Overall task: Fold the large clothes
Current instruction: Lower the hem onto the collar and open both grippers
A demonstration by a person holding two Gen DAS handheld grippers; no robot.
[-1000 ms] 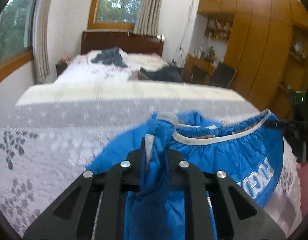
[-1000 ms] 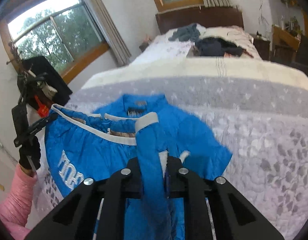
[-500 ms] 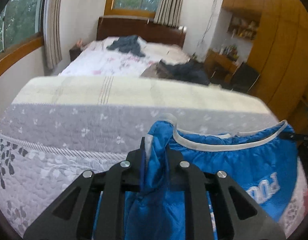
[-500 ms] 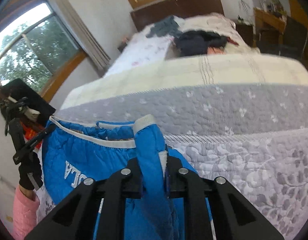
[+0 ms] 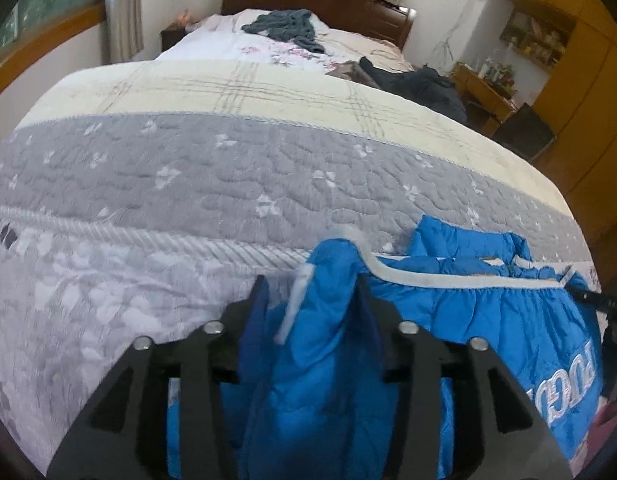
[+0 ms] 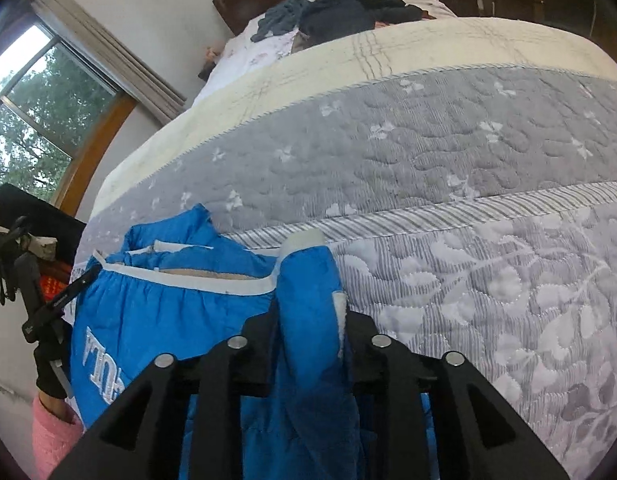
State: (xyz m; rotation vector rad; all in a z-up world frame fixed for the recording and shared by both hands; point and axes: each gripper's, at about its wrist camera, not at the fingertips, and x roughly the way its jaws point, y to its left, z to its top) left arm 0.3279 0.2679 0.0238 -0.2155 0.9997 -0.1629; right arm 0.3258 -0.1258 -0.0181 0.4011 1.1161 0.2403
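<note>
Blue quilted jacket (image 5: 448, 320) fabric is pinched in both tools: the left gripper (image 5: 312, 300) is clamped on a bunched fold at one end of the white-trimmed hem (image 5: 448, 280), and the right gripper (image 6: 308, 312) is closed the same way on the other end, so the hem hangs stretched between them. Compared with a second ago, both grippers have carried the garment forward and lower; the grey quilted bedspread (image 5: 188, 184) now fills most of each view, and the jacket's far edge meets it. This suggests the lay-down is nearly finished and the garment will soon lie spread for folding, though it is not flat yet. The jacket looks puffy and stitched in panels, bright blue, gathered along the white band, with pale embroidered lettering (image 5: 568, 384) on its right side. Beyond the bedspread, dark clothes (image 5: 420, 80) lie on a farther bed. A pink sleeve (image 6: 52, 428) shows at the left in the right wrist view.
</note>
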